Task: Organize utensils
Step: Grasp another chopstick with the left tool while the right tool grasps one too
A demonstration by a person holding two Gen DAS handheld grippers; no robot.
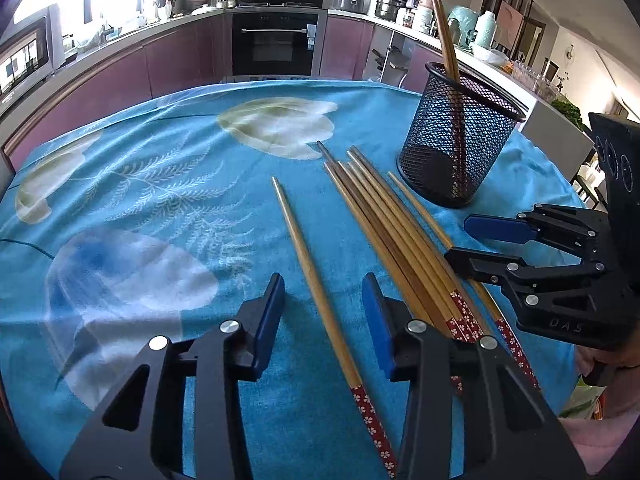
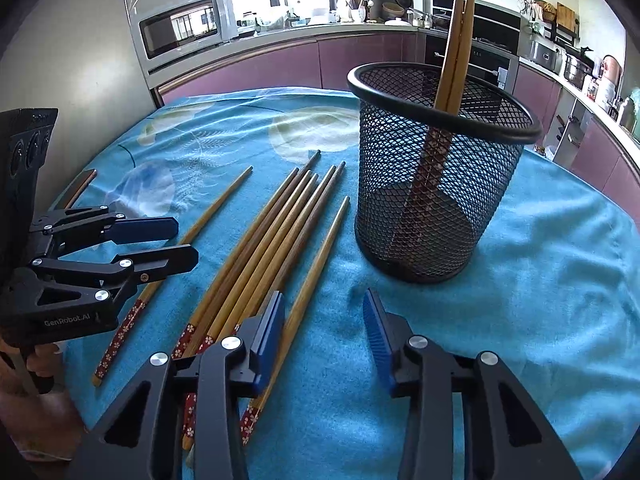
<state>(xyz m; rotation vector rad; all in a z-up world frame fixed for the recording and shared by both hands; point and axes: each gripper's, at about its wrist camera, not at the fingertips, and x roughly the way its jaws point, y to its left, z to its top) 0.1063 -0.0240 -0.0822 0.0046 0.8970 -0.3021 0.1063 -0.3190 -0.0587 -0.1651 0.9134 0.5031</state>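
Observation:
A black mesh holder (image 1: 460,140) (image 2: 436,168) stands on the blue flowered tablecloth (image 1: 160,184) with two chopsticks (image 1: 444,32) (image 2: 460,40) upright in it. Several wooden chopsticks with red patterned ends lie bundled (image 1: 384,220) (image 2: 272,232) left of it. One lone chopstick (image 1: 304,248) (image 2: 216,204) lies between the open jaws of my left gripper (image 1: 324,320) (image 2: 186,242), untouched by either pad. Another lone chopstick (image 1: 424,216) (image 2: 320,256) lies close beside the left pad of my right gripper (image 2: 324,320) (image 1: 464,240), which also stands open.
The round table's far edge drops off toward purple kitchen cabinets and an oven (image 1: 276,40). A microwave (image 2: 184,28) sits on the counter at the left. A person's hand (image 2: 40,360) holds the left gripper's handle. Bare cloth lies right of the holder (image 2: 560,280).

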